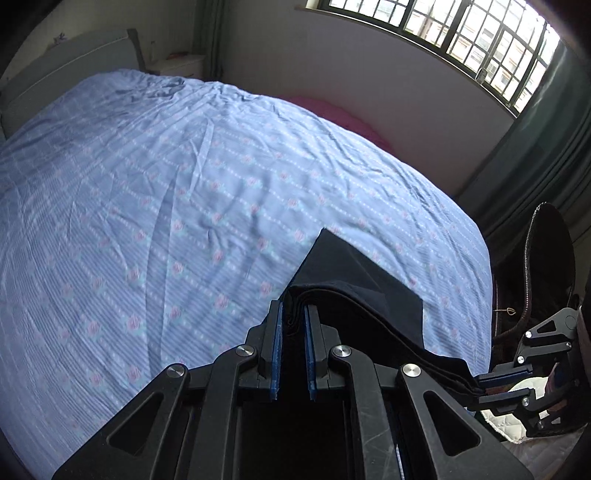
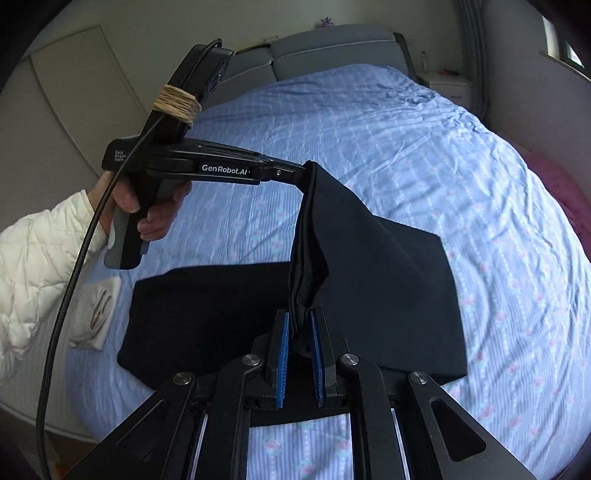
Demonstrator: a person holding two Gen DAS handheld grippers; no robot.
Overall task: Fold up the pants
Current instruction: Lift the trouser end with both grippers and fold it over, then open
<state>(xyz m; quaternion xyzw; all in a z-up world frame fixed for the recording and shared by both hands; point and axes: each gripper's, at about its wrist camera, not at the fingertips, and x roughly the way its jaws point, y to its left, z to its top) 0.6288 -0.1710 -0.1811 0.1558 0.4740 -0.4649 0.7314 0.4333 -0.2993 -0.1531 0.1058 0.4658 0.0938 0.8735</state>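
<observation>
Dark navy pants [image 2: 388, 295] hang in a raised fold above the bed, and their lower part lies flat on the blue flowered sheet [image 2: 406, 147]. My right gripper [image 2: 300, 321] is shut on one end of the fold's top edge. My left gripper [image 2: 304, 170], held by a hand in a white quilted sleeve, is shut on the other end. In the left wrist view the left gripper [image 1: 293, 317] pinches bunched layers of the pants [image 1: 354, 280]. From it the edge runs right to the right gripper [image 1: 478, 388], which clamps it.
A small folded white cloth [image 2: 94, 314] lies on the sheet left of the pants. A grey headboard [image 2: 332, 48] and a white nightstand [image 2: 448, 86] stand at the far end. A pink rug [image 1: 332, 114] lies beside the bed under the barred window [image 1: 461, 33]. A dark bag [image 1: 535, 277] stands at the bed's right.
</observation>
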